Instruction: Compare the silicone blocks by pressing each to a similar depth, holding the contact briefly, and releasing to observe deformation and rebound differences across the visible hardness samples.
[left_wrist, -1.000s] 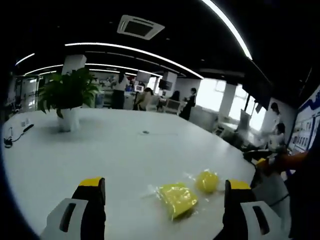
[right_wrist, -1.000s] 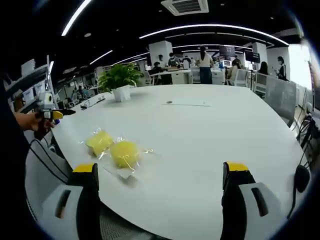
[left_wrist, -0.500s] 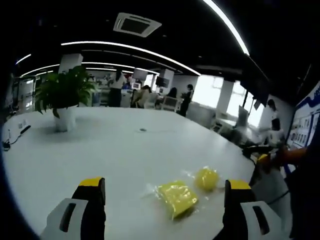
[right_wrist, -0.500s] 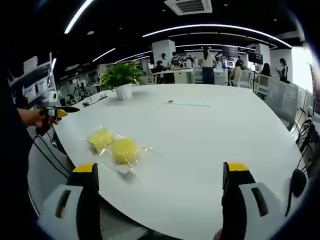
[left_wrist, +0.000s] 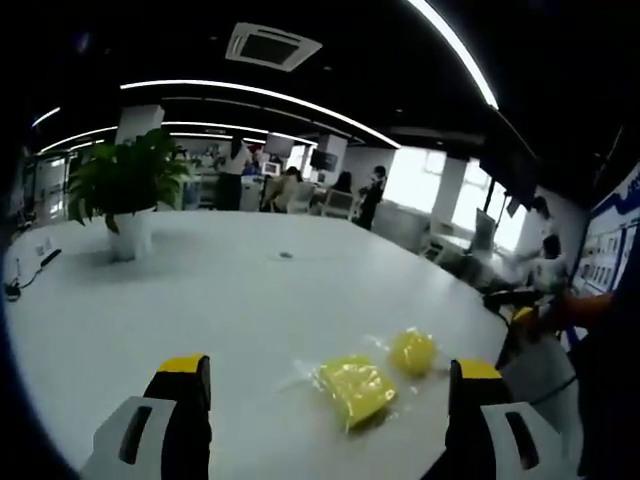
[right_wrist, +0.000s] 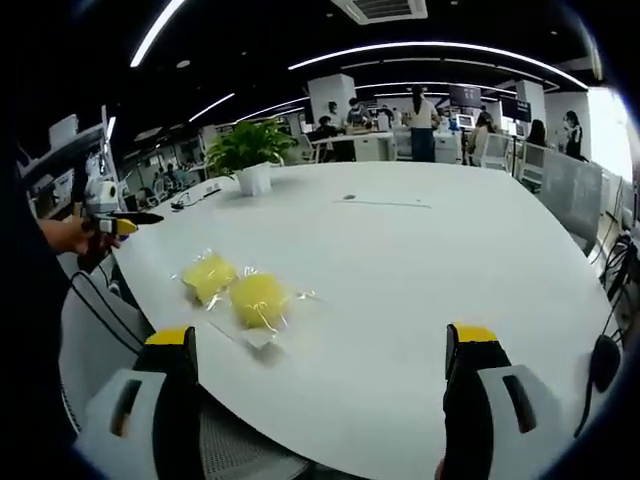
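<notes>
Two yellow silicone samples in clear wrap lie on the white table (left_wrist: 200, 300). A squarish block (left_wrist: 355, 388) and a rounder block (left_wrist: 413, 351) rest side by side. In the right gripper view the round block (right_wrist: 257, 299) is nearer and the square block (right_wrist: 208, 277) sits behind it. My left gripper (left_wrist: 325, 400) is open, above the table, with the square block between its jaws at a distance. My right gripper (right_wrist: 320, 375) is open, with the blocks left of centre. The left gripper (right_wrist: 115, 222) appears at the far left, held by a hand. The right gripper (left_wrist: 520, 318) appears at the right edge.
A potted plant (left_wrist: 128, 195) stands at the far left of the table, also the potted plant (right_wrist: 250, 160). Cables (left_wrist: 30, 270) lie near the table's left edge. Several people stand at desks in the background. A small dark spot (right_wrist: 348, 198) marks mid-table.
Both views have shifted slightly. In the right gripper view the blocks sit a little further right and nearer. Nothing on the table has moved; both grippers stay open.
</notes>
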